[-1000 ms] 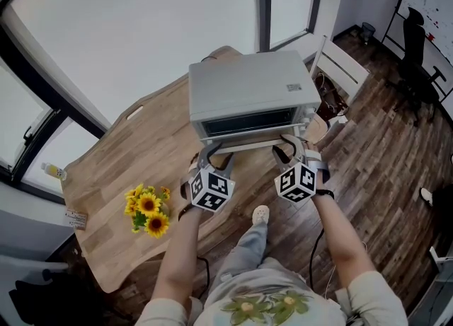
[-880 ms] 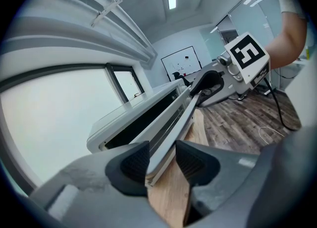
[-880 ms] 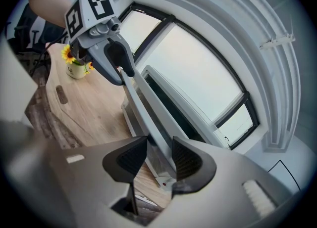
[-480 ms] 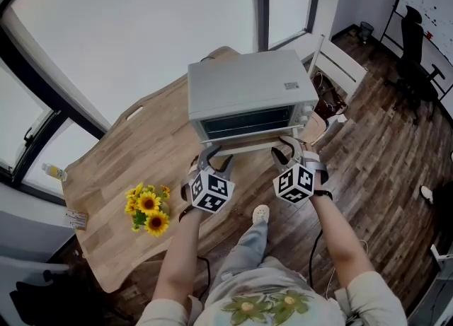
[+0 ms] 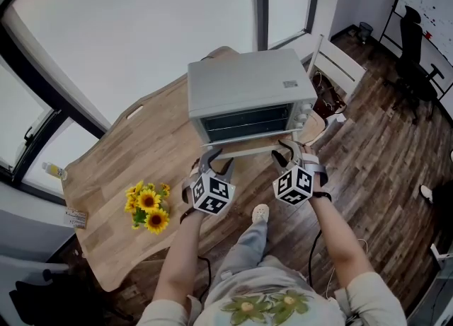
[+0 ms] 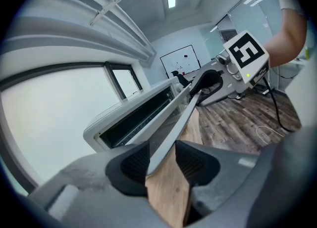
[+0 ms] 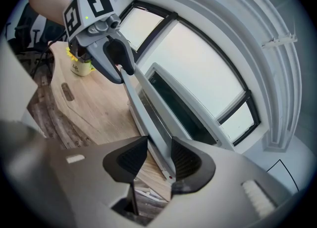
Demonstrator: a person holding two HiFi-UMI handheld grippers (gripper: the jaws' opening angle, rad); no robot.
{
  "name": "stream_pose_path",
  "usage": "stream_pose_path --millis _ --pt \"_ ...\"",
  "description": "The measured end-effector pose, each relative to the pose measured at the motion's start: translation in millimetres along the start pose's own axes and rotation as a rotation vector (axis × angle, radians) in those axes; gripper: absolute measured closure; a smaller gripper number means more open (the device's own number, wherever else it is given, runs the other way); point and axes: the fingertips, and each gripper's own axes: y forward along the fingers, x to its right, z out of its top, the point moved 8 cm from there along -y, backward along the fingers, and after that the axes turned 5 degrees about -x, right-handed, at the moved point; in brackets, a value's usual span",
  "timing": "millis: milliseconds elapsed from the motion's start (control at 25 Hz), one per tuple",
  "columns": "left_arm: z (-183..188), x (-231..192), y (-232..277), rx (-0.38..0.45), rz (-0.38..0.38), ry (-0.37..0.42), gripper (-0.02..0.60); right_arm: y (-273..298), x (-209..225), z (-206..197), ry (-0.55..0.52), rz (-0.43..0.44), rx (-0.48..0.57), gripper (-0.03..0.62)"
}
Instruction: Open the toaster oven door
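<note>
Toaster oven (image 5: 248, 91) sits upper-middle on the desk (image 5: 127, 162), door (image 5: 248, 125) cracked ajar, with left tongs (image 6: 161, 159) and right tongs (image 7: 159, 155) loosely straddling the door handle (image 6: 173, 123), unclamped, one per end, probably so it swings down evenly.

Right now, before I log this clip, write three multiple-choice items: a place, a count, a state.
1. Where are the sunflowers? A on a shelf; B on the table, left of the left tool in the head view; C in a sink.
2. How many tools have the door handle between their jaws? A none; B one; C two.
3. The toaster oven door is: A fully shut; B partly open; C detached.
Answers: 1 B, the head view shows them on the wood. 2 C, it passes between the jaws of the left and of the right tool. 3 B, it tilts away from the dark cavity.
</note>
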Motion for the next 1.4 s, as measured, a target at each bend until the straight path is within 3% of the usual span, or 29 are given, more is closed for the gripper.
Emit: stream_pose_path --millis 720,960,1400 --pt "-15.2 20.9 -4.2 -0.037 -0.022 0.014 0.416 -7.4 -22.9 -13.8 -0.003 -0.005 0.009 0.444" --pt "-19.0 26.2 -4.0 -0.055 -0.042 0.018 0.419 -11.8 -28.5 -14.6 -0.002 0.035 -0.02 0.441" --pt "-22.1 29.9 -5.0 -0.063 -0.048 0.015 0.419 -38.7 -17.0 5.4 -0.017 -0.002 0.083 0.442"
